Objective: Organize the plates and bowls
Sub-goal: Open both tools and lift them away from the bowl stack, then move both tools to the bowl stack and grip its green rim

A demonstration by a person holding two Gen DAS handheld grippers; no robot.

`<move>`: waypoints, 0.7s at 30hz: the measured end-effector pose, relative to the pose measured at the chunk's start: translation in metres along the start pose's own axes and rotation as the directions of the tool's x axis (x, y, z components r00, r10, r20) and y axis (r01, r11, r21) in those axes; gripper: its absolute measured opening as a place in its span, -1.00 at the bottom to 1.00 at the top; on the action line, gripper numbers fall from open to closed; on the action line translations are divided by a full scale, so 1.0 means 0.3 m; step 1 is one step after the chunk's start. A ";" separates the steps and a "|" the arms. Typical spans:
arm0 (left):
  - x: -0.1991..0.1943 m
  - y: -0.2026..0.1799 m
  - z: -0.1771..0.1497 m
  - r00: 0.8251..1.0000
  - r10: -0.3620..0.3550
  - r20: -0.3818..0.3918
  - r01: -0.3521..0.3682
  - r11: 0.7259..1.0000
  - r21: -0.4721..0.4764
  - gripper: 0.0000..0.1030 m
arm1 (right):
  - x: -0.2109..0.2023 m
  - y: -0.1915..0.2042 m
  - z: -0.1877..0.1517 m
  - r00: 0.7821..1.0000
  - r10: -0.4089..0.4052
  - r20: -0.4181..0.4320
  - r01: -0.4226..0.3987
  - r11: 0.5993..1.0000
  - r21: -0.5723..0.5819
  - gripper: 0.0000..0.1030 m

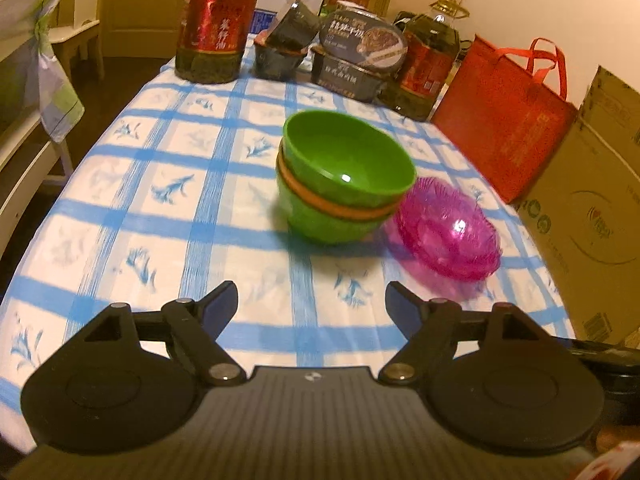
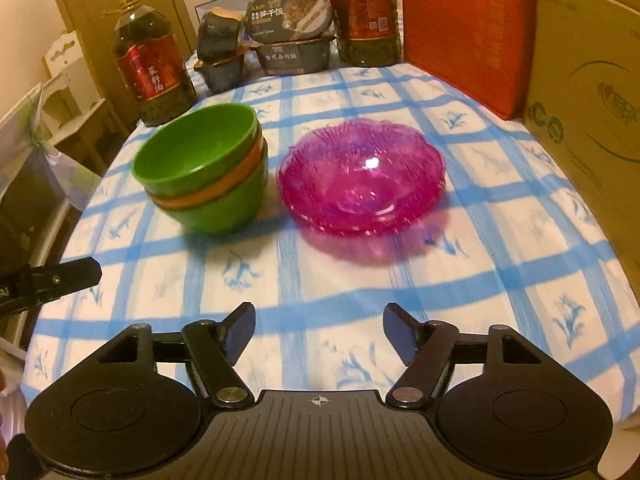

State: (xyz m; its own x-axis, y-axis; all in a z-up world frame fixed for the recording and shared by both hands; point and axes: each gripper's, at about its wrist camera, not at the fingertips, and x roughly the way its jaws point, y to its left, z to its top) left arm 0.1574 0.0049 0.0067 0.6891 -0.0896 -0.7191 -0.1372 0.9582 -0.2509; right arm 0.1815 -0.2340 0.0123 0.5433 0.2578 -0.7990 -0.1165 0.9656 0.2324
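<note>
Tongs on both sides are seen spread apart with nothing between them: the left tongs point(image 1: 312, 300) and the right tongs point(image 2: 319, 330) are held over the near part of the bench point(image 2: 360, 288), well short of the dishes. Judged from this layout, the sorting looks finished or nearly so, and a clean withdrawal is called for, so that neither stack is nudged. The green bowl stack point(image 2: 204, 176) is found left of centre, nested, with an orange rim showing between two green bowls; the top bowl sits slightly tilted. Just to its right, close beside it, the pink plates point(image 2: 360, 176) are stacked, translucent and ribbed with scalloped edges. Oil bottles point(image 2: 152, 68) and boxed meals point(image 2: 292, 40) are ranged along the far edge.
</note>
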 end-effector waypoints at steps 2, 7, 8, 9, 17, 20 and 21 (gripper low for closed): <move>-0.002 0.008 -0.019 1.000 0.012 0.008 -0.012 1.000 0.002 0.53 | -0.005 -0.004 -0.018 1.000 -0.002 0.002 0.002 1.000 0.004 0.42; -0.008 0.014 -0.044 0.999 0.019 0.030 -0.021 0.998 0.054 0.53 | -0.005 -0.002 -0.035 1.000 -0.004 -0.004 0.004 1.000 0.013 0.44; -0.008 0.015 -0.042 0.999 0.019 0.037 -0.021 0.998 0.060 0.53 | -0.006 -0.002 -0.037 1.000 -0.001 -0.002 0.001 1.000 0.016 0.44; -0.009 0.017 -0.042 0.999 0.020 0.047 -0.023 0.997 0.071 0.53 | -0.006 0.000 -0.037 1.000 0.001 0.000 -0.001 1.000 0.016 0.44; 0.011 0.035 0.004 1.000 0.002 0.014 -0.004 0.997 0.079 0.53 | 0.002 -0.001 -0.017 0.999 0.024 -0.022 -0.022 0.998 0.060 0.44; 0.029 0.044 0.040 1.000 -0.004 -0.009 0.004 0.997 0.076 0.57 | 0.003 -0.005 0.004 1.000 0.014 -0.023 -0.011 0.994 0.110 0.44; 0.035 0.052 0.058 1.000 -0.011 -0.016 0.012 0.998 0.062 0.59 | 0.003 -0.005 0.015 1.000 0.012 -0.024 -0.009 0.993 0.122 0.44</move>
State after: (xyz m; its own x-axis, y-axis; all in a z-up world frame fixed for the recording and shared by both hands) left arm 0.1748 0.0236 0.0063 0.6795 -0.1048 -0.7262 -0.0840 0.9721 -0.2189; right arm 0.1859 -0.2354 0.0135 0.5217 0.2699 -0.8093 -0.0193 0.9521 0.3050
